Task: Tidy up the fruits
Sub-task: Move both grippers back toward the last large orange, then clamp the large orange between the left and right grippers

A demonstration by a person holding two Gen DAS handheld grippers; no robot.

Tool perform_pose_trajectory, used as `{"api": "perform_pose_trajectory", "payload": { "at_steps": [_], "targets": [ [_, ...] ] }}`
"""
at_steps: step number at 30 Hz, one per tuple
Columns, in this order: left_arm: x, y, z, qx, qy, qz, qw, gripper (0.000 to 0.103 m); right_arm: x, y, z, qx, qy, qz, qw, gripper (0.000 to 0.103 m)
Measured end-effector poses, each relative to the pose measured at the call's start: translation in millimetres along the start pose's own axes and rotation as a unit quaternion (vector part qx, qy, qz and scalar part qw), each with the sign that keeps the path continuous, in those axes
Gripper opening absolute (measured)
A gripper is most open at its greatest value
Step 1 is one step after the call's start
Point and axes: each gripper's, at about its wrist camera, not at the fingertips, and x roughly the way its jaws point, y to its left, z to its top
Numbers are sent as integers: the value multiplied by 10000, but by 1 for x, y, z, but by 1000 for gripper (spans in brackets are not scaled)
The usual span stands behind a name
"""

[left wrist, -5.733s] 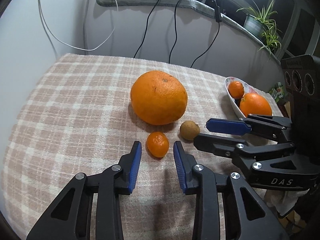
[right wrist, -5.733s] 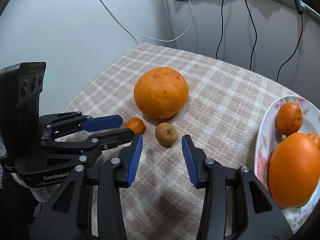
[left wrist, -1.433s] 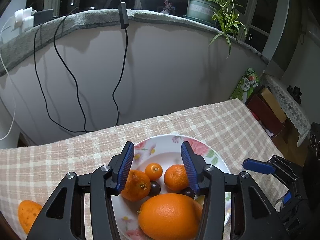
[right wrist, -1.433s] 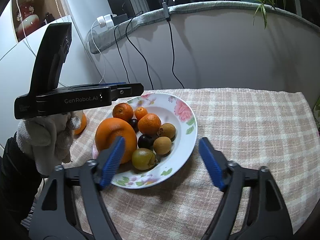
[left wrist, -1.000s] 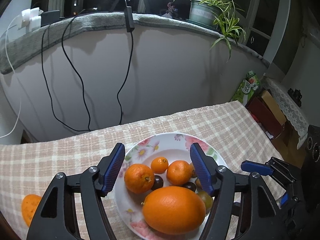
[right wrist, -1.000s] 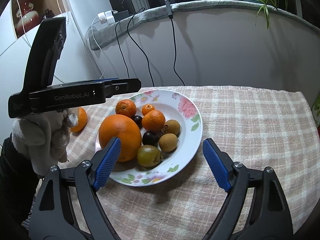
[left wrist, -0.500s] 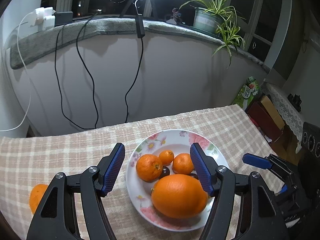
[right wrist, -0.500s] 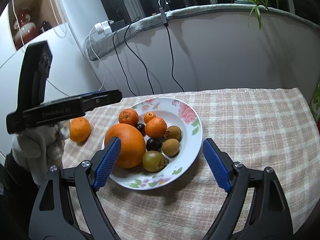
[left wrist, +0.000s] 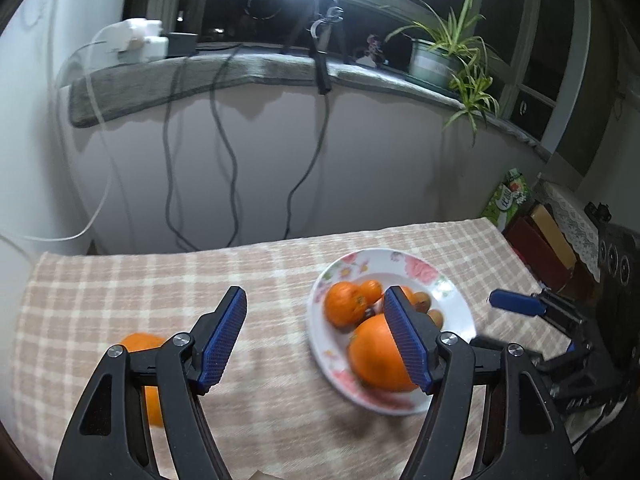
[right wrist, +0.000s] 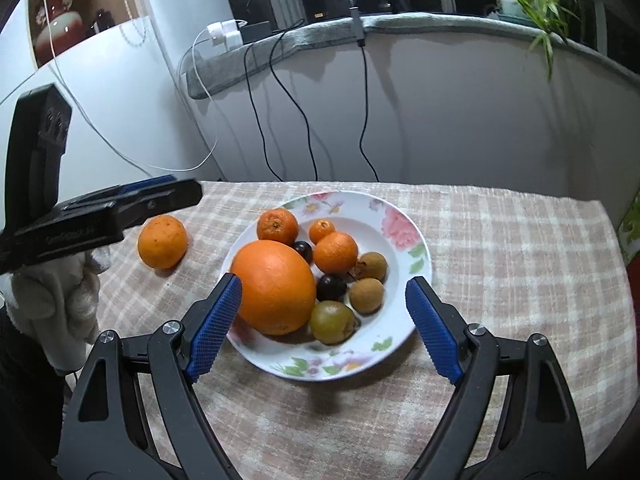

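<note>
Left gripper [left wrist: 316, 336]: jaws wide, just been opening, empty; lettering too blurred to read.
Right gripper [right wrist: 324, 326]: wide, empty.
Plate [right wrist: 404, 240]: ahead, unlabelled fruit.

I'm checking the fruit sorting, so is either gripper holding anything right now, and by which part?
Nothing is held. The left gripper and the right gripper both stand open and empty. One orange lies loose on the tablecloth.

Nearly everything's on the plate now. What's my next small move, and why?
Probably swing the open, empty left gripper toward the lone orange on the cloth left of the plate and line up around it: it is the only fruit off the plate.
</note>
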Motion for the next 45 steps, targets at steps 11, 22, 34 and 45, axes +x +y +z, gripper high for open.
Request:
{"api": "perform_pose_trajectory", "payload": {
  "at_steps": [11,22,34,45],
  "targets": [
    [-41,58,-36,-553,-189,360,9976,71,12,33,19,-216,11,304,9993,87],
    [-46,98,-75,-1084,-13,379,9934,71,39,79,36,-422,224,932,9945,87],
    [-30,106,-82,-1205,153,201,9924,71,86,133,54,-668,814,1355,9852,87],
    [-22,111,-80,-1260,195,96,9918,71,140,151,58,-262,1423,1764,9736,87]
  ]
}}
